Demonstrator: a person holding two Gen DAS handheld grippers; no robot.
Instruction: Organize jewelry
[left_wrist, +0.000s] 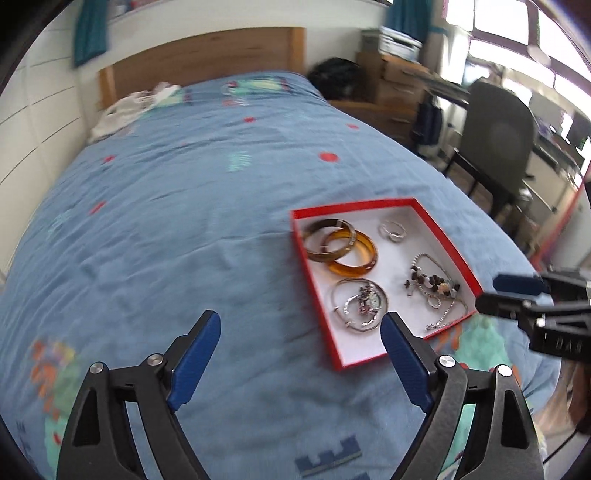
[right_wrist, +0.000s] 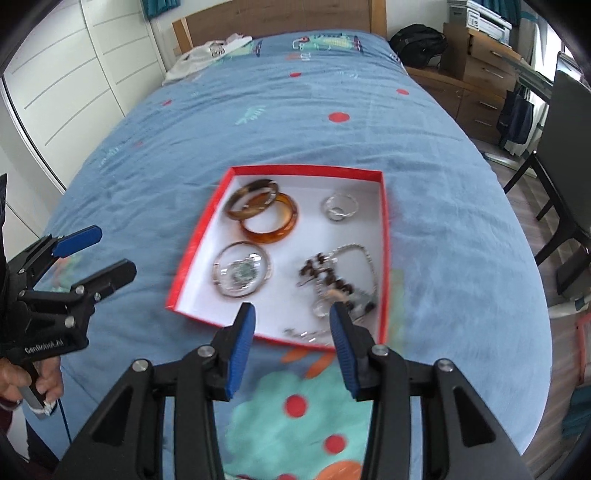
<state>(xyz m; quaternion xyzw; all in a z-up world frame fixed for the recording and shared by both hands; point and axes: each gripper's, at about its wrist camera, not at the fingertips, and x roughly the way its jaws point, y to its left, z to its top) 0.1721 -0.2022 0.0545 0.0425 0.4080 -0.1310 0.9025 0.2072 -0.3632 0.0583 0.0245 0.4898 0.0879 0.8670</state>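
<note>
A red box with a white floor (left_wrist: 318, 295) (right_wrist: 384, 236) lies on the blue bedspread. It holds two amber bangles (left_wrist: 341, 245) (right_wrist: 264, 214), silver rings (left_wrist: 393, 229) (right_wrist: 340, 206), a silver bangle with a watch (left_wrist: 360, 303) (right_wrist: 242, 269) and a beaded necklace with a chain (left_wrist: 434, 286) (right_wrist: 332, 280). My left gripper (left_wrist: 301, 328) is open and empty, just left of the box's near corner. My right gripper (right_wrist: 291, 321) is open and empty at the box's near edge, by the necklace. It shows in the left wrist view (left_wrist: 495, 293); the left gripper shows in the right wrist view (right_wrist: 110, 251).
The bed (left_wrist: 184, 221) (right_wrist: 295, 122) has a wooden headboard and white clothing (right_wrist: 207, 55) near the pillow end. A white wardrobe (right_wrist: 66, 92) stands at the left. A dark chair (right_wrist: 565, 155), wooden drawers (right_wrist: 476, 85) and a black bag (right_wrist: 417, 40) stand at the right.
</note>
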